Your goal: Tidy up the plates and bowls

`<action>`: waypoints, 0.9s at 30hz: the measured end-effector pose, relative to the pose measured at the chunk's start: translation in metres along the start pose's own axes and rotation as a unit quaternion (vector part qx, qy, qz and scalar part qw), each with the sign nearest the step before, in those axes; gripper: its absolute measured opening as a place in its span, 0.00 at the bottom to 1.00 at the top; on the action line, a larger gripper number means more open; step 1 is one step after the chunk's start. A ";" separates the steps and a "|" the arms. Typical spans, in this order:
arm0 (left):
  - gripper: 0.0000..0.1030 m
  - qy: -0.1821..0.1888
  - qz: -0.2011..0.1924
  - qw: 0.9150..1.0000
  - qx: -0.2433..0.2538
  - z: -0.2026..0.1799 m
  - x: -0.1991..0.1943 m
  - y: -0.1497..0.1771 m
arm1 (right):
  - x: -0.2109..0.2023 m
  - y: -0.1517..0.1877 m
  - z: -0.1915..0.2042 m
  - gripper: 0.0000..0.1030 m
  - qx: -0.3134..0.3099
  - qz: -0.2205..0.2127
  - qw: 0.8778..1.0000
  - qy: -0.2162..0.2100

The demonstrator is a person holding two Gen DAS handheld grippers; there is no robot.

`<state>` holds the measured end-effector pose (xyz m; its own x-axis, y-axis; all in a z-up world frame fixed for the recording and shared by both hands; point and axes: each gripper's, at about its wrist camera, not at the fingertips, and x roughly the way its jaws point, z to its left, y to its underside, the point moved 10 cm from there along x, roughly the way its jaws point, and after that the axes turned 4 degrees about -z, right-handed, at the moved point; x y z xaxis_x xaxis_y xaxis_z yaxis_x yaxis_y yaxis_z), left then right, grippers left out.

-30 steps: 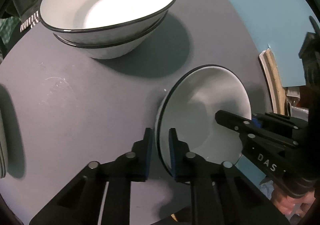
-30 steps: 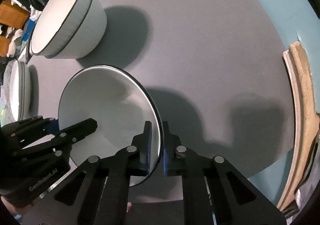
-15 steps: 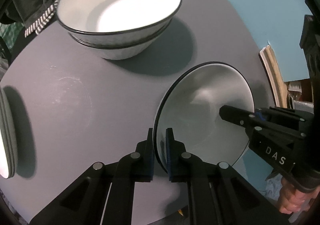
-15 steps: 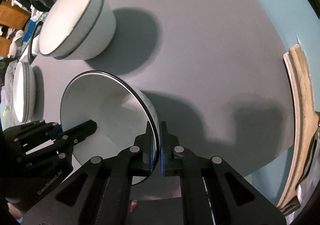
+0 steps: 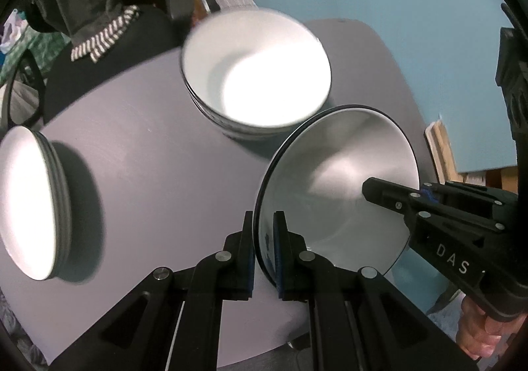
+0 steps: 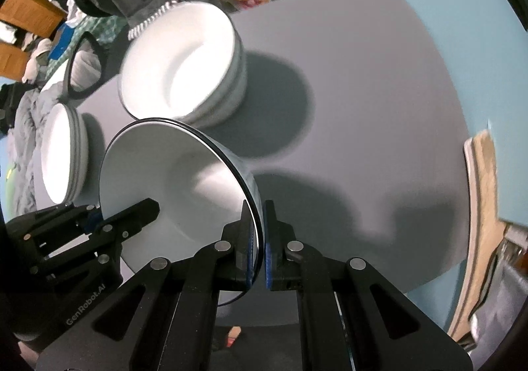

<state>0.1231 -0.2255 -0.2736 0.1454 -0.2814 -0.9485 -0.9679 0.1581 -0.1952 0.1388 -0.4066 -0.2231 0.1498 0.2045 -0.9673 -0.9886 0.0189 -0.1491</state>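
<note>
I have the bowl (image 5: 333,186) off the table (image 5: 158,146), my left gripper (image 5: 264,252) clamped on one side of its rim and my right gripper (image 6: 259,247) pinching the opposite side. A bowl stack (image 5: 255,74) and a plate stack (image 5: 29,202) already stand sorted. What looks left is nesting this one on the bowl stack, though motion blur hides how many it holds.

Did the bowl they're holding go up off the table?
Yes. The held bowl has risen and moved toward the bowl stack; its rim now overlaps the stack, where earlier grey table showed between them.
</note>
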 end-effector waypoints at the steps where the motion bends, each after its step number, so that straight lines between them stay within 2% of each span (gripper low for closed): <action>1: 0.09 -0.001 -0.006 1.000 -0.003 0.001 -0.004 -0.005 | -0.003 -0.003 0.002 0.05 -0.002 -0.003 1.000 -0.001; 6: 0.09 -0.004 -0.028 0.999 -0.020 0.011 -0.018 -0.031 | -0.011 -0.009 0.002 0.05 -0.027 -0.018 0.999 -0.002; 13: 0.09 -0.018 -0.051 0.998 -0.030 0.026 -0.026 -0.067 | -0.004 -0.045 0.021 0.05 -0.048 -0.031 0.998 -0.006; 19: 0.09 -0.038 -0.050 0.998 -0.026 0.036 -0.014 -0.096 | 0.006 -0.073 0.028 0.05 -0.053 -0.026 0.998 -0.003; 27: 0.09 -0.058 -0.033 0.997 -0.024 0.041 0.003 -0.108 | 0.019 -0.087 0.021 0.06 -0.046 0.000 0.999 -0.009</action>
<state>0.2366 -0.2045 -0.2651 0.2300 -0.1777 -0.9568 -0.9636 0.0962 -0.2495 0.2274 -0.3833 -0.2245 0.1479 0.2223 -0.9637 -0.9833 -0.0716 -0.1674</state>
